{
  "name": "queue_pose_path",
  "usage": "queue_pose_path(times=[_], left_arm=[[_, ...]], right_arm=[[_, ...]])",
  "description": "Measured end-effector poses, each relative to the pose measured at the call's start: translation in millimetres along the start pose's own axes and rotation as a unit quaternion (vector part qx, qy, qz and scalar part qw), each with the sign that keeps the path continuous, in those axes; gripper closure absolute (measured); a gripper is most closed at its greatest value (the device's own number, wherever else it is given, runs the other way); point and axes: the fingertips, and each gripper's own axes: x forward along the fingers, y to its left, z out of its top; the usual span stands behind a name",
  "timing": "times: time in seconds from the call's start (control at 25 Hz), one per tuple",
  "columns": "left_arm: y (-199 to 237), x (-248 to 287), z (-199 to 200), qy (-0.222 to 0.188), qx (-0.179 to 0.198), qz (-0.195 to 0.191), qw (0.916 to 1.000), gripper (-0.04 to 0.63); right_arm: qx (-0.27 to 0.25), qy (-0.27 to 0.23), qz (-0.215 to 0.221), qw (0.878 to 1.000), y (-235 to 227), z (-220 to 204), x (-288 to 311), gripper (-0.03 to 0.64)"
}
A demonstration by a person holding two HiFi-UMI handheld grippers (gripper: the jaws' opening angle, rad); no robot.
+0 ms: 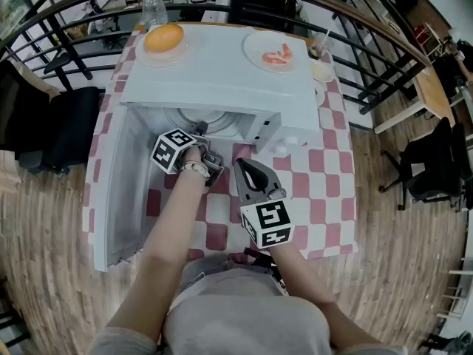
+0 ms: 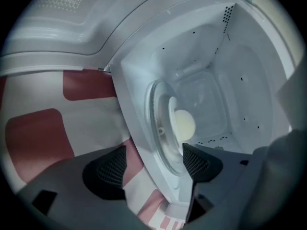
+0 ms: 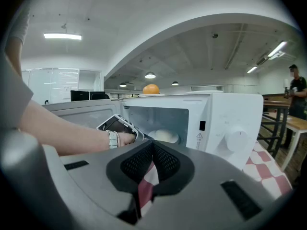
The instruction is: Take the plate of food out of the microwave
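Left gripper (image 2: pixel 153 163) at open microwave (image 1: pixel 222 87) mouth, fingers (image 2: pixel 111 166) spread, empty; plate (image 2: pixel 171 108) with bun (image 2: pixel 184 124) inside; right gripper (image 3: pixel 153 147) fingers clenched, empty, over table (image 1: pixel 325 191).

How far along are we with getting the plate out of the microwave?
Done: the microwave door stands open. In hand: the left tongs, open and empty, are at the cavity mouth, aimed at the plate carrying a pale bun. Left: grip the plate, which sits on the turntable, and bring it out. The right tongs are shut and empty outside.
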Motion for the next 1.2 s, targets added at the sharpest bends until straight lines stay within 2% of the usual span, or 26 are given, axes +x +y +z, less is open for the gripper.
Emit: queue_pose_path(times=[0.16,0.52,0.72,1.2], left_arm=[[0.0,8.9,1.0,0.002,-0.015,0.014,0.9998,0.245],[-0.8,19.6,15.6,-0.023,-0.061,0.054,0.9963,0.23],[2.3,23.3,16.9,-0.031,-0.057,0.069,0.9955,0.23],[5.3,21.4,15.3,-0.021,-0.066,0.065,0.9955,0.232]], right_arm=[[0.004,0.007,0.004,1.0,2.0,-5.4,4.7,0.594],[0.019,0.029,-0.008,0.999,-10.9,-21.5,5.2,0.594],[0.02,0.033,-0.011,0.999,-13.8,-23.5,6.3,0.594],[0.019,0.031,-0.015,0.999,-10.0,-23.2,3.6,0.594]])
